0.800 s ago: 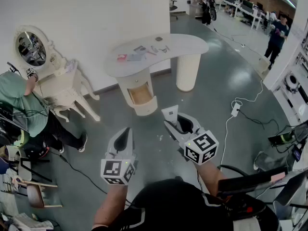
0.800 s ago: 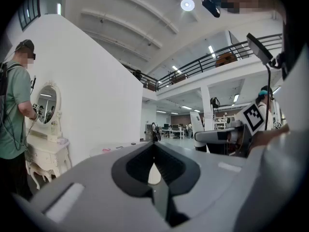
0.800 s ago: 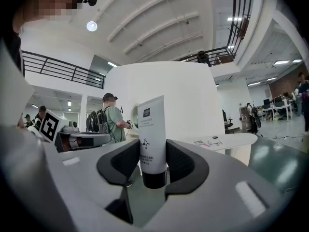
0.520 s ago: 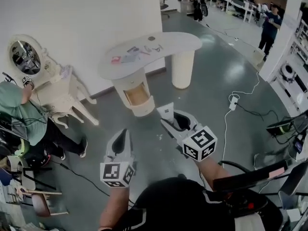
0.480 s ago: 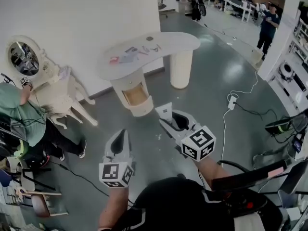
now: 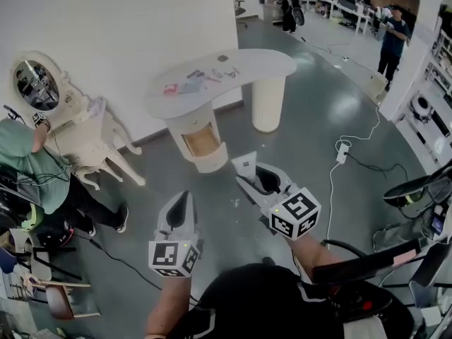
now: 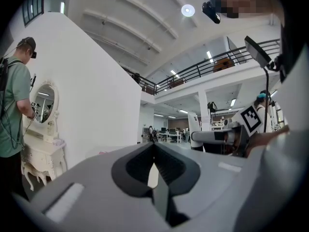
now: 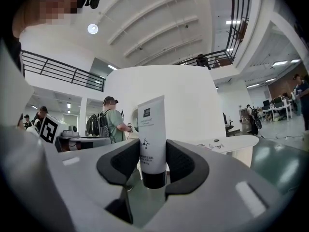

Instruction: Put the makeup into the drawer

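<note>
The right gripper (image 8: 152, 164) clamped a white tube (image 8: 151, 134), cap down; the left gripper (image 7: 154, 153) was closed, empty. The far drawer (image 6: 202, 141) seemed open.

White curved counter (image 6: 261, 66) at twelve o'clock, set on glossy grey floor (image 6: 318, 126). Carried by a plain round column (image 6: 268, 104) and a stouter pedestal with an open, wood-lined drawer (image 6: 201, 141). Scattered over the top's ten o'clock end: a pink item (image 6: 171, 88), a flat grey piece (image 6: 189, 85), smaller bits too small to tell. On the floor at three o'clock, a white cable with plug block (image 6: 344, 152).
</note>
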Demonstrator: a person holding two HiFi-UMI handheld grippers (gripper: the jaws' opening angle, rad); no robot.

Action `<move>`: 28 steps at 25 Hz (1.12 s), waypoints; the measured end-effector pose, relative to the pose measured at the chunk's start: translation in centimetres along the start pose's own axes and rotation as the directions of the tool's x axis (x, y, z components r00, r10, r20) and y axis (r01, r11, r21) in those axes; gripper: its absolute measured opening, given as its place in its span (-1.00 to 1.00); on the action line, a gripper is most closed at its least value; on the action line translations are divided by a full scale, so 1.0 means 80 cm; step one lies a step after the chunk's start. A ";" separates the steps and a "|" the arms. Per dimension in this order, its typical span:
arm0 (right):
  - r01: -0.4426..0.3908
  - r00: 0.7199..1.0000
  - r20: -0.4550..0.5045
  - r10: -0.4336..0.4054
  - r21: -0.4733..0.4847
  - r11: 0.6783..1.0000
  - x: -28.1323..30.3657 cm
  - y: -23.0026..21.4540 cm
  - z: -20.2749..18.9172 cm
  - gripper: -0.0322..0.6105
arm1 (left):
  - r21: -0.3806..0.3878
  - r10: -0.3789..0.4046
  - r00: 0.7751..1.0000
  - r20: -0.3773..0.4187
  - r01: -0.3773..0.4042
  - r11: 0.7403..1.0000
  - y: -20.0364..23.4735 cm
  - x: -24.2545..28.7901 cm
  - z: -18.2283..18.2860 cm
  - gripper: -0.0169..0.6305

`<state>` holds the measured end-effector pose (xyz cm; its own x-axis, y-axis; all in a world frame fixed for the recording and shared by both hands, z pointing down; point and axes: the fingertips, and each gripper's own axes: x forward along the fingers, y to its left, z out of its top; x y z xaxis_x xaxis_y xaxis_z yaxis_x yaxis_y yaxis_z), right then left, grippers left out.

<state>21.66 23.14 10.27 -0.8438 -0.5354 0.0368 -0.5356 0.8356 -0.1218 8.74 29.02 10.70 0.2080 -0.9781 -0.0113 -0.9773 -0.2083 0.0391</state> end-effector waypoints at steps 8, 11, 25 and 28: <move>0.003 1.000 -0.020 -0.003 0.007 1.000 0.027 0.021 -0.012 -0.37 | -0.018 -0.043 0.999 0.004 0.043 0.999 0.023 -0.009 -0.006 -0.95; 0.016 1.000 -0.016 -0.016 -0.002 1.000 0.035 0.030 -0.013 -0.37 | -0.022 -0.054 0.999 -0.001 0.054 0.998 0.035 -0.015 -0.010 -0.95; 0.089 0.996 -0.025 -0.089 0.014 0.996 0.074 0.033 -0.021 -0.37 | -0.056 -0.141 0.990 -0.023 0.140 0.989 0.083 -0.003 -0.022 -0.95; 0.085 0.996 -0.017 -0.085 0.019 0.996 0.087 0.017 -0.013 -0.37 | -0.056 -0.139 0.990 -0.022 0.137 0.989 0.084 0.020 -0.019 -0.95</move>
<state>15.02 20.67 11.38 -0.7957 -0.6023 0.0637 -0.6048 0.7845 -0.1370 2.52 26.06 12.47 0.3424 -0.9395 0.0050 -0.9356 -0.3405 0.0930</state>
